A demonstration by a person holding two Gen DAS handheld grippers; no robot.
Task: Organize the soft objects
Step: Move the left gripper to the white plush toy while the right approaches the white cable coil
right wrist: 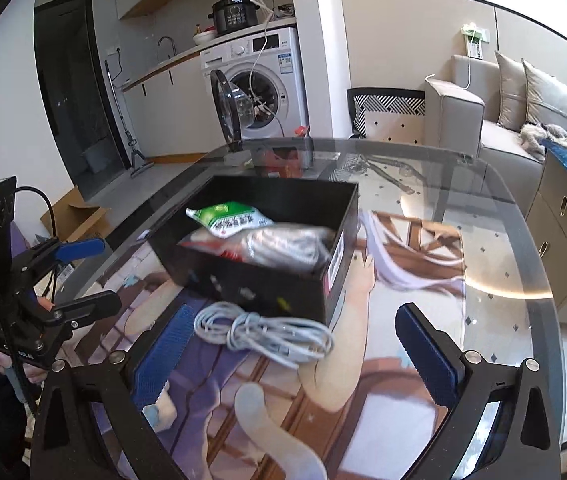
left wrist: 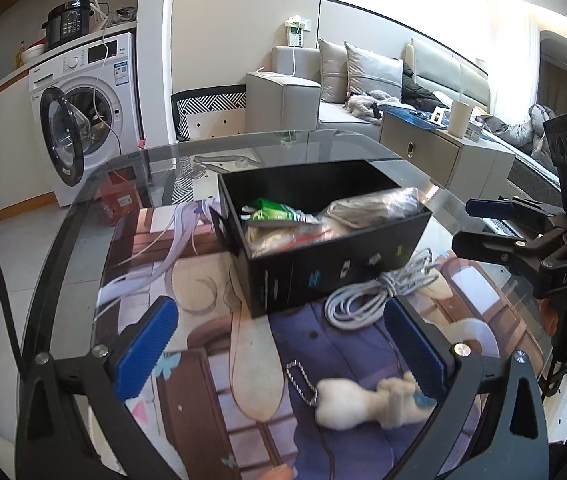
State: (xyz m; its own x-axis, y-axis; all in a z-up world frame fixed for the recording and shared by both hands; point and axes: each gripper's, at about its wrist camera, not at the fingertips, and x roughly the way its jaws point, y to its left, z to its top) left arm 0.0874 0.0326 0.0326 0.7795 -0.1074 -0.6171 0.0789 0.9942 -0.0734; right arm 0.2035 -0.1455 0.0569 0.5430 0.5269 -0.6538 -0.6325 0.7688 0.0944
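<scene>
Both tools wide and holding nothing — left gripper [left wrist: 279,344] above a white plush toy [left wrist: 371,402] on the printed mat [left wrist: 219,360], right gripper [right wrist: 295,352] over a coiled white cable [right wrist: 263,332] just near of the black box [right wrist: 259,276] — green packet [right wrist: 229,218] and bagged grey bundle [right wrist: 283,246] inside.

Readable text is scarce. The right gripper [left wrist: 479,224], seen from the left wrist camera, carries pale letters "DA" followed by a further, unclear character on its black body. Print on the green packet [right wrist: 229,218], the black box [right wrist: 335,264] label and the washing machine [left wrist: 95,64] stickers is too blurred to read.
</scene>
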